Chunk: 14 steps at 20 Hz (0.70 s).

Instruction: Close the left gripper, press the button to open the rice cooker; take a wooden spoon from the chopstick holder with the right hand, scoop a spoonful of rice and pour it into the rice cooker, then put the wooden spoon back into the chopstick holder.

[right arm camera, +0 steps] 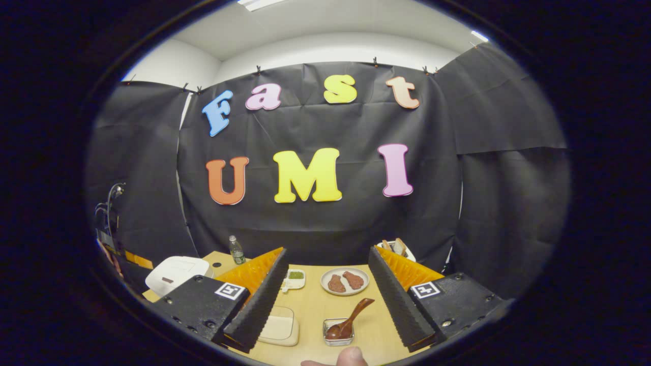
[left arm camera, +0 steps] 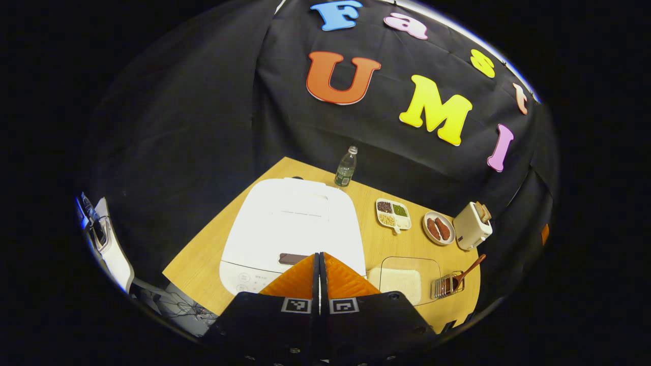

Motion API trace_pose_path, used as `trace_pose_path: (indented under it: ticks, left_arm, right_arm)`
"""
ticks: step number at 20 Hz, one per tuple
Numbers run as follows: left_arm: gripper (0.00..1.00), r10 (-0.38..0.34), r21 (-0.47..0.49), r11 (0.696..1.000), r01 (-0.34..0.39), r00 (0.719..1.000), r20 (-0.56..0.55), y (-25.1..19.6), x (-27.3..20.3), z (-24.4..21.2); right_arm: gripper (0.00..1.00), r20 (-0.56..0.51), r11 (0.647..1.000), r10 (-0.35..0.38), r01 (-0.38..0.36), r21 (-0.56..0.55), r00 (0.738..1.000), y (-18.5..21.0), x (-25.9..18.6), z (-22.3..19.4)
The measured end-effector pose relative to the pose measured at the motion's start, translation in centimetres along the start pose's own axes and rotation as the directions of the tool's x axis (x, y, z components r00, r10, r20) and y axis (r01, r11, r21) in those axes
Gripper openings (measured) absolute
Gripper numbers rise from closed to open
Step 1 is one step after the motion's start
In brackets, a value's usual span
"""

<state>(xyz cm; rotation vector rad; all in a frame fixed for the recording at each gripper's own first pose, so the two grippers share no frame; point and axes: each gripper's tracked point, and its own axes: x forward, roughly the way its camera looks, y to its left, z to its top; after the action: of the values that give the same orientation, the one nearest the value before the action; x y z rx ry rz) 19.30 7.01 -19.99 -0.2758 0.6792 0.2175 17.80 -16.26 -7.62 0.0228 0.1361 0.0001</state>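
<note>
Rice cooker (left arm camera: 290, 229) sits lid-down on the counter (left arm camera: 203, 259) — left claw (left arm camera: 319, 264) pinched closed above its button, not yet pressed. Right claw (right arm camera: 325, 290) gapes wide, empty — wooden spoon (right arm camera: 351, 317) waits in the chopstick holder (right arm camera: 338, 330); scooping all ahead.

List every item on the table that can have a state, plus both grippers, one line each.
White rice cooker: lid closed.
Clear plastic water bottle: upright, capped.
Brown wooden spoon: resting in the wire chopstick holder, handle leaning out.
Clear rice container: holds white rice.
Left gripper: fingers shut, above the cooker's button.
Right gripper: fingers open, empty.
</note>
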Motion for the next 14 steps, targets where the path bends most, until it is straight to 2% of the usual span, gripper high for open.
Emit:
trace_pose_path:
  ticks: [5, 10, 14]
  left_arm:
    - [0.00, 0.014, -0.036, 0.999, -0.018, 0.996, -0.090, 1.6, 3.4, -1.5]
    - [0.00, 0.027, -0.036, 0.999, -0.031, 0.995, -0.098, 2.7, 4.1, -1.9]
    - [0.00, 0.014, -0.075, 0.997, -0.022, 0.995, -0.103, 3.2, 4.2, -2.6]
  right_arm:
    - [1.00, -0.011, 0.999, -0.036, 0.036, -0.038, 0.999, -0.9, 0.0, -0.8]
    - [1.00, -0.009, 0.999, -0.009, 0.009, -0.044, 1.000, 0.6, 0.6, -0.9]
    - [1.00, -0.012, 0.998, 0.036, -0.036, -0.054, 0.999, 3.1, 1.2, -0.9]
